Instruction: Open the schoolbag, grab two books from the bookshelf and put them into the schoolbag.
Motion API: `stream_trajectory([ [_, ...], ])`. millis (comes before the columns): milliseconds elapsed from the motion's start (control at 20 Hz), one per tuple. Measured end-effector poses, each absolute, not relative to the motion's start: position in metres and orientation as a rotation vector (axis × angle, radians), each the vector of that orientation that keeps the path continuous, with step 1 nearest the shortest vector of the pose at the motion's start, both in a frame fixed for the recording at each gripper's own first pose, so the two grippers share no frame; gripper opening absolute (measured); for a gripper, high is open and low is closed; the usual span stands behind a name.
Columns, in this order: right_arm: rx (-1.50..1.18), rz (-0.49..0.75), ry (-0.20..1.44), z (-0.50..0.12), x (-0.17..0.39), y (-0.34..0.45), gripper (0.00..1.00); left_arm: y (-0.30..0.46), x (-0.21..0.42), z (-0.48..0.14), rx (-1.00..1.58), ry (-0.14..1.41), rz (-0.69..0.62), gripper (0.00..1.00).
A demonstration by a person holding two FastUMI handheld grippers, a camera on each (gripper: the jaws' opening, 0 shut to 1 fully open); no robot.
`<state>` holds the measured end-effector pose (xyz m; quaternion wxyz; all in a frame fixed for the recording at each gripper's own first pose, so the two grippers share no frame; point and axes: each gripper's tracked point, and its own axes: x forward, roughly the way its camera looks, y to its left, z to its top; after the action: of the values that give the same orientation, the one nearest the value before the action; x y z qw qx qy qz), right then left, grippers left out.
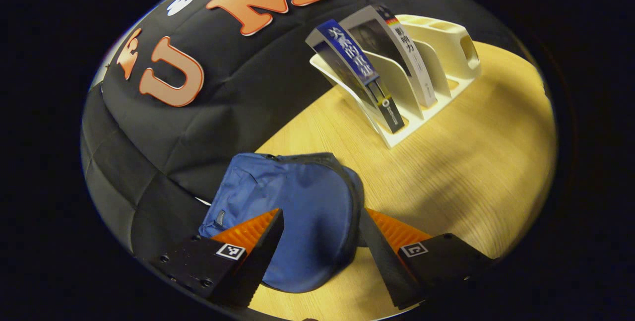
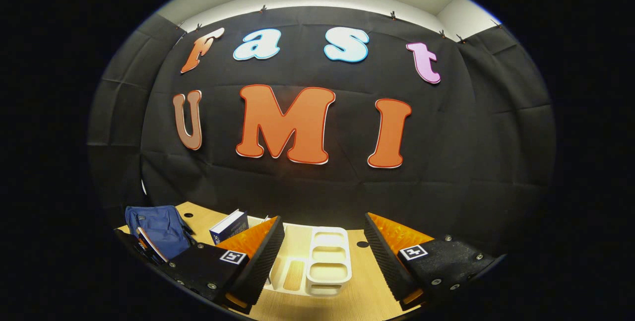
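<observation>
A blue schoolbag (image 1: 297,212) lies flat on the wooden table (image 1: 471,162), zipped along its top edge. My left gripper (image 1: 321,251) hovers open just above it, fingers astride the bag. Farther off stands a white bookshelf (image 1: 436,58) holding a blue-spined book (image 1: 354,58) and a white-spined book (image 1: 397,48), both leaning in its slots. In the right gripper view, my right gripper (image 2: 323,254) is open above the bookshelf (image 2: 325,261). The blue-spined book (image 2: 229,225) shows to its left and the schoolbag (image 2: 158,229) at the far left.
The black cloth wall (image 1: 198,112) closes the table's back edge, right behind the bag. Bare wood stretches between the bag and the shelf. The other gripper (image 2: 149,246) peeks in by the bag in the right gripper view.
</observation>
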<state>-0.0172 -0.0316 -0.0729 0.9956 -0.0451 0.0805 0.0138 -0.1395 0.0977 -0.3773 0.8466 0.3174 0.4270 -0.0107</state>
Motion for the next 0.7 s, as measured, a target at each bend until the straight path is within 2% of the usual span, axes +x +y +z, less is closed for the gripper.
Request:
stream_trajectory([
  [500, -0.122, 0.057, 0.182, -0.08, -0.019, -0.022, 0.96, 0.118, -0.154, -0.411, 0.818, 1.001, 0.012, 0.94],
  [550, -0.122, 0.058, 0.18, -0.08, -0.018, -0.022, 0.96, 0.117, -0.154, -0.413, 0.815, 1.012, 0.008, 0.92],
  [600, -0.119, 0.059, 0.178, -0.079, -0.018, -0.022, 0.96, 0.114, -0.153, -0.415, 0.806, 1.019, -0.001, 0.84],
  [650, -0.116, 0.058, 0.177, -0.078, -0.016, -0.022, 0.96, 0.11, -0.154, -0.417, 0.796, 1.034, -0.008, 0.69],
  [700, -0.11, 0.058, 0.176, -0.079, -0.016, -0.023, 0.96, 0.108, -0.153, -0.416, 0.794, 1.031, -0.016, 0.76],
])
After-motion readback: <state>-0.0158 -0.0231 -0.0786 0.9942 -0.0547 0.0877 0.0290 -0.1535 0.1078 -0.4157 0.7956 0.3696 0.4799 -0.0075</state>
